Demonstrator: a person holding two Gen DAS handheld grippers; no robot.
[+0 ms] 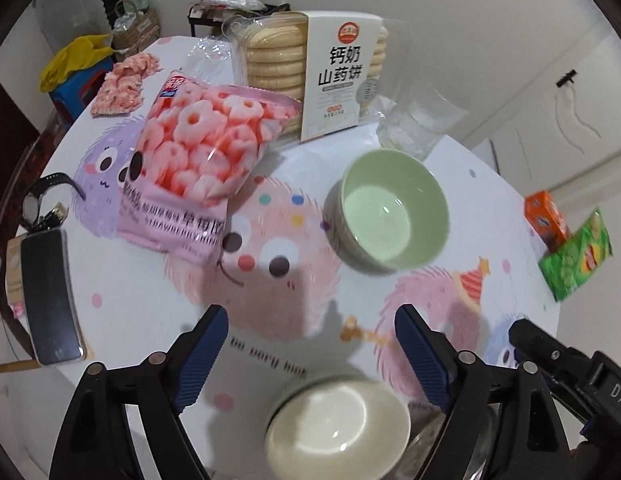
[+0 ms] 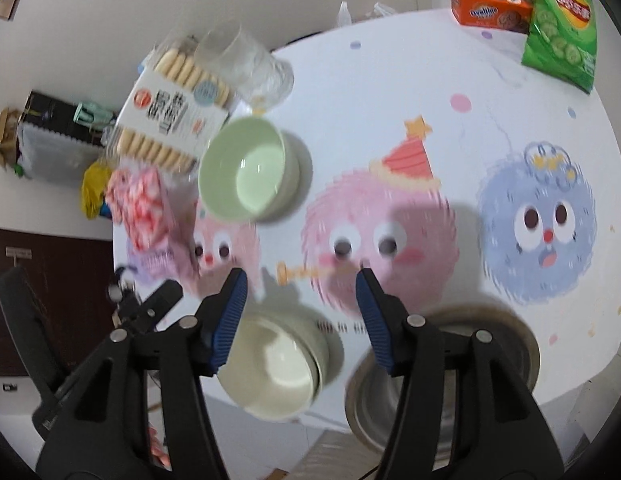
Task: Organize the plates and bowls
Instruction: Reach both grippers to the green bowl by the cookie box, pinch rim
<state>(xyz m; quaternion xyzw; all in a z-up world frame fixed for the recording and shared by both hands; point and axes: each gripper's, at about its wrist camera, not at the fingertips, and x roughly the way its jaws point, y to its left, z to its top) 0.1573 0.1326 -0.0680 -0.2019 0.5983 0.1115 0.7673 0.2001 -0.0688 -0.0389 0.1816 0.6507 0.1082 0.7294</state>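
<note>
Cream bowl (image 1: pixel 337 426) at the near counter edge, below both grippers, touched by neither; green bowl (image 1: pixel 394 210) upright mid-counter (image 1: pixel 450 184), just beside the glass jar (image 1: pixel 422 116) and biscuit box (image 1: pixel 334 76); metal dish (image 2: pixel 442 372) right of the cream bowl; left gripper (image 1: pixel 310 344) jaws spread, empty; right gripper (image 2: pixel 302 304) jaws part-spread, empty. Risk, as judged: the cream bowl sits close to the edge; a clumsy nudge could tip it off.

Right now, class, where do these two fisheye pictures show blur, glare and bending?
Left wrist view: the cream bowl is smeared, with glare inside; the round table's edge bends. Right wrist view: the pale green bowl and printed tablecloth streak with motion blur.
</note>
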